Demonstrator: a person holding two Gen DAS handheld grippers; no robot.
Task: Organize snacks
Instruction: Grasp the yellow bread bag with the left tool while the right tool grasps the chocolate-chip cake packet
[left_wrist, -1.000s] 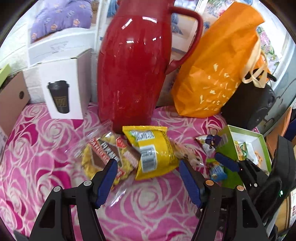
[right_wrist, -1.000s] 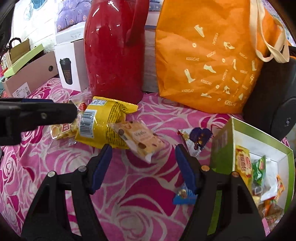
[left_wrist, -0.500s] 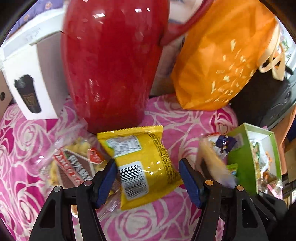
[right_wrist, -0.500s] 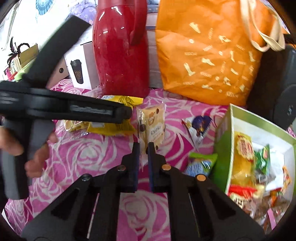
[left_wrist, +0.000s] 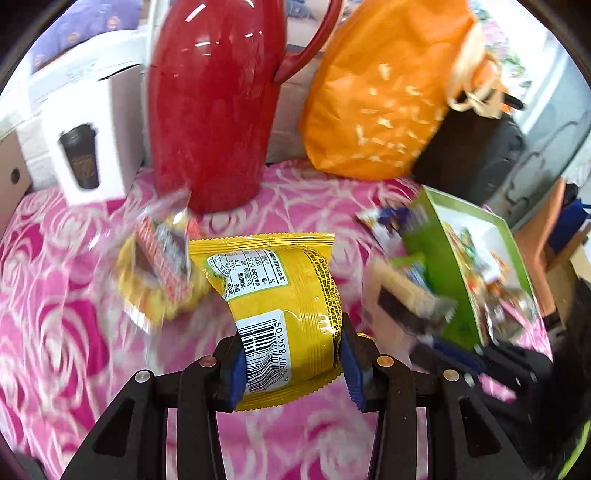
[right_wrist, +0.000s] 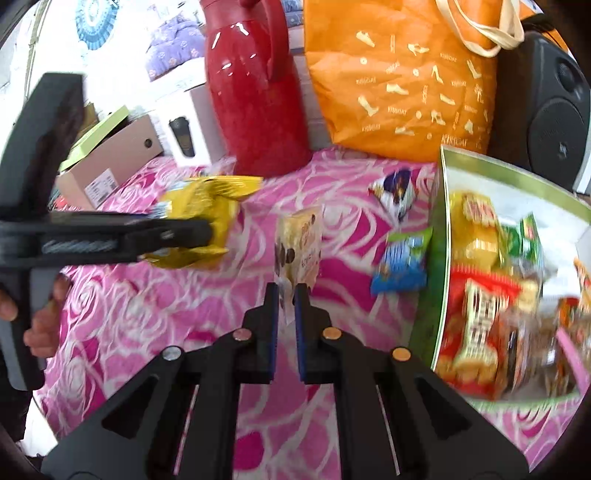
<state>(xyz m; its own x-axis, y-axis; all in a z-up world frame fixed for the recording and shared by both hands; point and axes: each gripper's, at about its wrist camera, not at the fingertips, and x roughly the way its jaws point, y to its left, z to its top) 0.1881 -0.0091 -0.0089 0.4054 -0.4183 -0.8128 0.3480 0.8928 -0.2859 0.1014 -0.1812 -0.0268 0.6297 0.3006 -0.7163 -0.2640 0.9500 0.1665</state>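
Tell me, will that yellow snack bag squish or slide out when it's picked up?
The yellow snack bag looks puffy, so it probably squishes under the left gripper. Its glossy wrapper may slip. It likely weighs little for its size.

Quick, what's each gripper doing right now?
Left gripper: shut on the yellow snack bag.
Right gripper: shut on the cookie packet.

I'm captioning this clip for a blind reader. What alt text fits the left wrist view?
The left hand-held gripper is shut on a yellow snack packet, barcode up, over a pink rose-patterned cloth. Behind stand a red jug and an orange bag; a green box of snacks sits to the right.
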